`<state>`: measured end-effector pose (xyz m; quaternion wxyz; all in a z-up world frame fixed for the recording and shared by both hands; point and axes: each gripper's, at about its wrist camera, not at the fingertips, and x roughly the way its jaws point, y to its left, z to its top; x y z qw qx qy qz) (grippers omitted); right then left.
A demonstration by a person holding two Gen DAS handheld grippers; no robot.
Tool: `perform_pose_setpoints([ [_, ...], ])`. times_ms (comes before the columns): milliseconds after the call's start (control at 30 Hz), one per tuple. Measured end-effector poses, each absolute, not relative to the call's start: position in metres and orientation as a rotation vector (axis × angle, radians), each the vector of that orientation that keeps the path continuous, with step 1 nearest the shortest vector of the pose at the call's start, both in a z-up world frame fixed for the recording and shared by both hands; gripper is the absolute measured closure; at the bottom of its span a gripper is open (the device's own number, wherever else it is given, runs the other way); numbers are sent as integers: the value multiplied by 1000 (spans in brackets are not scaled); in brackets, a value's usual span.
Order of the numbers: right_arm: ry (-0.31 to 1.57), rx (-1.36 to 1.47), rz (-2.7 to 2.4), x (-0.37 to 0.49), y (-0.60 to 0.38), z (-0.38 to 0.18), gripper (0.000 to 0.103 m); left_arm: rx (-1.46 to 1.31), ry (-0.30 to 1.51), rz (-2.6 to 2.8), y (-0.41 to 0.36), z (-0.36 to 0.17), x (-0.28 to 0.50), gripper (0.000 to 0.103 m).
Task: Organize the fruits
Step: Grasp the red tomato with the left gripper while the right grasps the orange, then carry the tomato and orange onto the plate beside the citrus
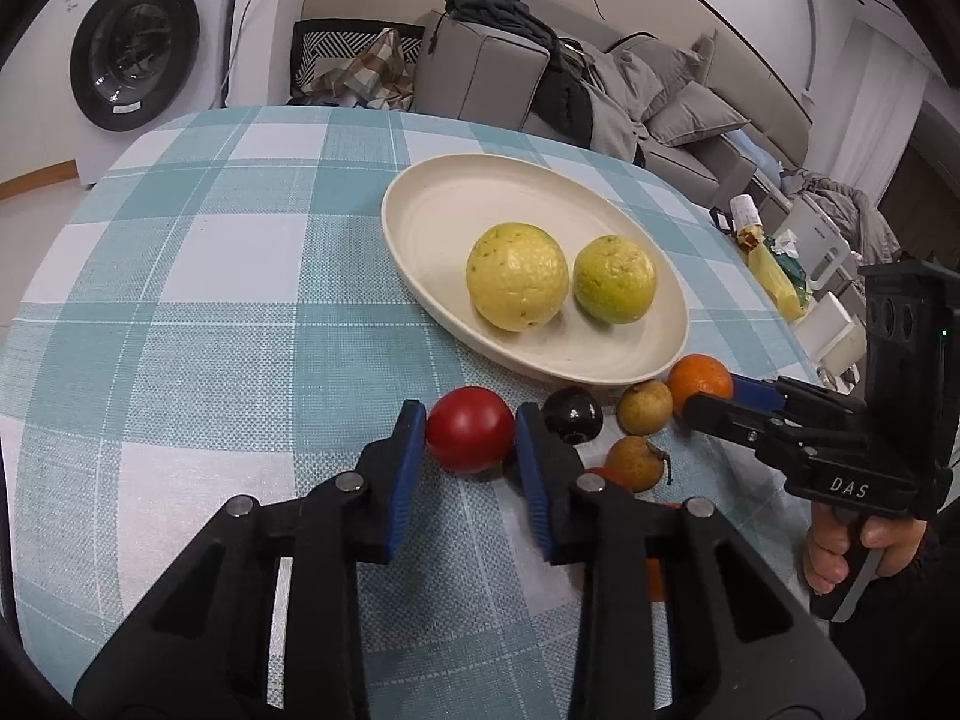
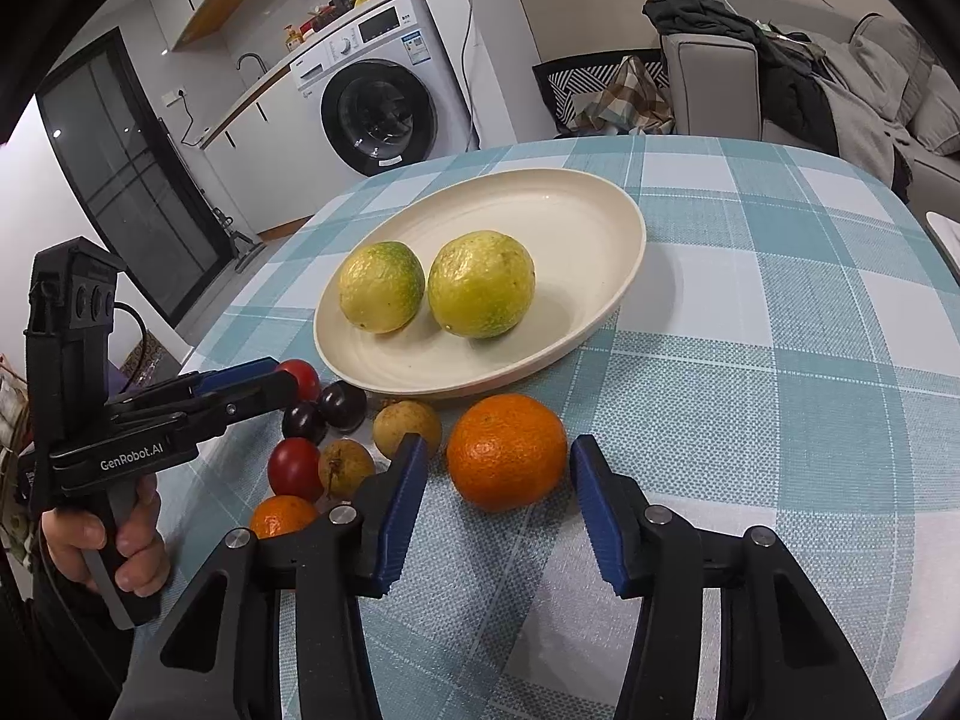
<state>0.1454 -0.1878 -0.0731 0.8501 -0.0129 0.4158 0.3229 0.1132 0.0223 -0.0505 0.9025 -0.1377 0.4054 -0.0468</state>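
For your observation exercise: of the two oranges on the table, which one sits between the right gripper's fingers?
The large orange beside the plate; the smaller orange lies outside the right gripper.

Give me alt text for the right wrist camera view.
The right hand-held gripper, open, straddles an orange on a checked tablecloth. Behind it a cream plate holds two yellow-green fruits; small fruits cluster left, by the left hand-held gripper.

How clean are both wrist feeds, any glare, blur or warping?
Left wrist view: sharp, heavy fisheye bend at the table edges, soft shadows under the tomato. Right wrist view: equally sharp, dark corner vignette, mild sheen on the plate; the orange reads clearly.
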Motion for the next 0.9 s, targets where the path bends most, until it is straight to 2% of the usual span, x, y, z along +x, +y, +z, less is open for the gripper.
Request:
perform_pose_setpoints([
  [300, 882, -18, 669, 149, -188, -75, 61, -300, 817, -92, 26, -47, 110, 81],
  [467, 873, -30, 668, 147, -187, -74, 62, -298, 804, -91, 26, -45, 109, 84],
  [633, 874, -32, 668, 146, -187, -75, 63, -313, 813, -99, 28, -45, 109, 83],
  [767, 874, -33, 668, 146, -187, -75, 63, -330, 835, -99, 29, -49, 113, 75],
  [900, 874, -32, 668, 146, -187, -75, 62, -331, 849, -105, 26, -53, 117, 75],
])
